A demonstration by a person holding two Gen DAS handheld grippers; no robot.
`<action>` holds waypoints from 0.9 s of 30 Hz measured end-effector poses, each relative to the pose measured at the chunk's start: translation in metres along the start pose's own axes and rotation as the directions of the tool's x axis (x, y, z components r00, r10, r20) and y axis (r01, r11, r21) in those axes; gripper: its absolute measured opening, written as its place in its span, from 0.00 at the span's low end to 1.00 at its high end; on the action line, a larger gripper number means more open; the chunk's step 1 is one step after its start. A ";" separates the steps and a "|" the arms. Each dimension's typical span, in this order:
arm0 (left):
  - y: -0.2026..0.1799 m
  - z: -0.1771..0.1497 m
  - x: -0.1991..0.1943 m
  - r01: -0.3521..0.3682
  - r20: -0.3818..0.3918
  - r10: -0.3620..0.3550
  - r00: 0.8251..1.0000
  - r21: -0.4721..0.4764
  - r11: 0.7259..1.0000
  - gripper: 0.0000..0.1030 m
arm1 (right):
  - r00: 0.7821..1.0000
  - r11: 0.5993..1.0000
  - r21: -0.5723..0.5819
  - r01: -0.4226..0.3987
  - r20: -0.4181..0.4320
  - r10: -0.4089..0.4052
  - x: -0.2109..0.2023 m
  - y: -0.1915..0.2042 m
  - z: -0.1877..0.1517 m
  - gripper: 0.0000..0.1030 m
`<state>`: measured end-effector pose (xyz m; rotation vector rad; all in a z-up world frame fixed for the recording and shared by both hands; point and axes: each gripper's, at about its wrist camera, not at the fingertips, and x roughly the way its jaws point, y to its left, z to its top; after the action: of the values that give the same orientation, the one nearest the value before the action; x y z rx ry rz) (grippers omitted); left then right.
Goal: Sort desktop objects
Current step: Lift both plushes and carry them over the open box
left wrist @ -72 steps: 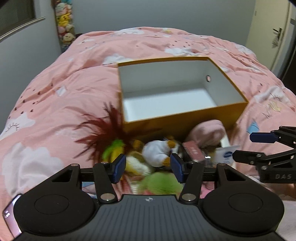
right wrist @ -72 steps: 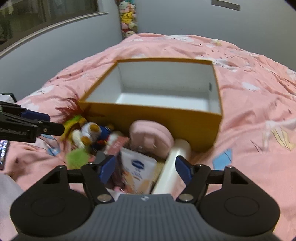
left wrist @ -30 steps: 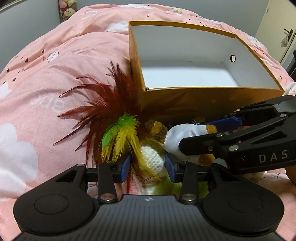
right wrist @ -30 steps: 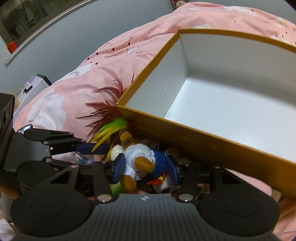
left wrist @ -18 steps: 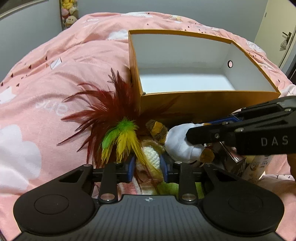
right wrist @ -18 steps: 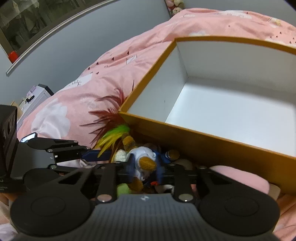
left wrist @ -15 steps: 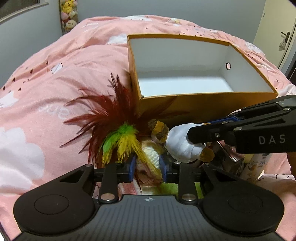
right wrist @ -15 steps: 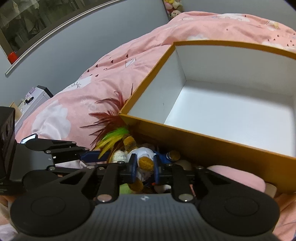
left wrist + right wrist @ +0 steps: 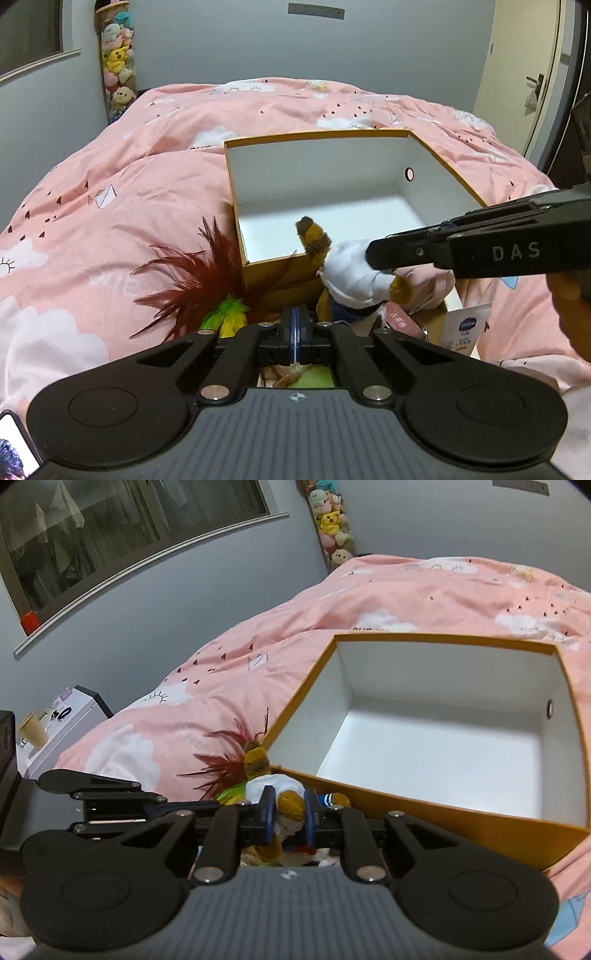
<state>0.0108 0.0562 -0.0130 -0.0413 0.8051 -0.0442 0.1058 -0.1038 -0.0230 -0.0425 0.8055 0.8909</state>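
Right gripper [image 9: 289,809] clamped on plush toy [image 9: 351,275] at the near wall of the open box [image 9: 436,157], left gripper [image 9: 295,325] pressed together, perhaps pinching a feather toy [image 9: 195,284] strand, on pink duvet [image 9: 92,206].

The only legible text is "DAS", in pale capital letters on the black side of the right gripper [image 9: 373,254], as seen from the left wrist view. A white tube [image 9: 466,326] lying beside the orange box [image 9: 280,275] carries a blue oval logo and small print, and a pink packet [image 9: 399,320] next to it carries white characters; both are too small to read. The pink bedcover [image 9: 110,284] shows faint pale lettering near the feathers, which cannot be made out.
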 end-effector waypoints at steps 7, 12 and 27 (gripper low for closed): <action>0.013 -0.005 0.008 0.008 -0.062 -0.012 0.998 -0.054 0.998 0.11 | 0.999 0.999 0.027 0.020 0.041 -0.021 -0.018 -0.005 -0.003 0.16; 0.022 -0.007 0.011 0.018 -0.087 -0.024 0.996 -0.062 0.998 0.18 | 0.997 0.996 0.062 0.063 0.050 -0.066 -0.030 -0.020 -0.004 0.16; 0.018 -0.012 0.018 0.042 -0.123 -0.044 0.991 -0.025 0.999 0.21 | 0.945 0.936 0.131 0.326 -0.044 -0.323 -0.042 -0.067 -0.032 0.14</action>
<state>0.0152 0.0725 -0.0356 -0.0781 0.9287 -0.0789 0.1185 -0.1866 -0.0379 -0.0637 0.8492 0.5218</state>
